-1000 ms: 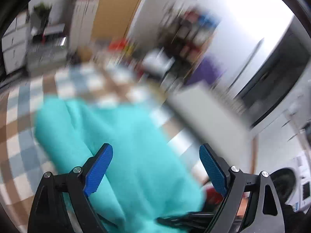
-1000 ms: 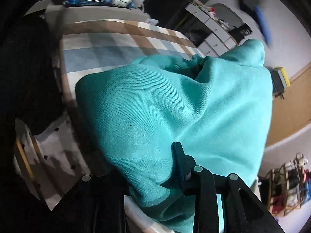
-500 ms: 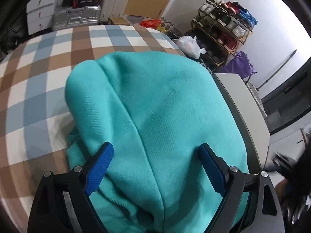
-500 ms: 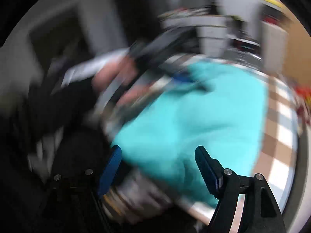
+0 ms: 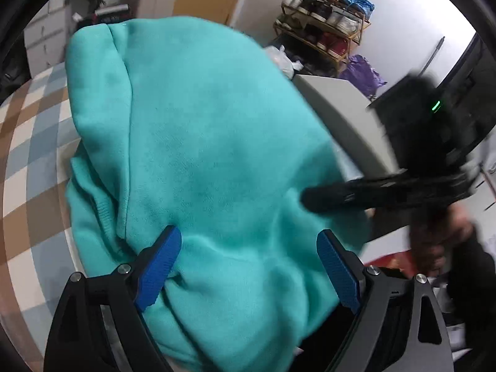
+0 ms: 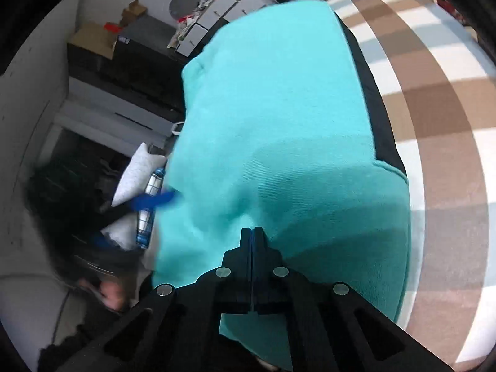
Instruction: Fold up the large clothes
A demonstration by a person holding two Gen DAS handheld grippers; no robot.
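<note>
Right gripper (image 6: 252,232) newly closed, empty

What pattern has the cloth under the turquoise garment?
Checks of brown, pale blue and white, clearest in the right wrist view.

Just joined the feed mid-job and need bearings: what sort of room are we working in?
Most likely a lived-in bedroom or studio flat: the teal garment lies on a checked bedspread, a loaded shoe rack stands by the wall, and pillows are piled nearby.
</note>
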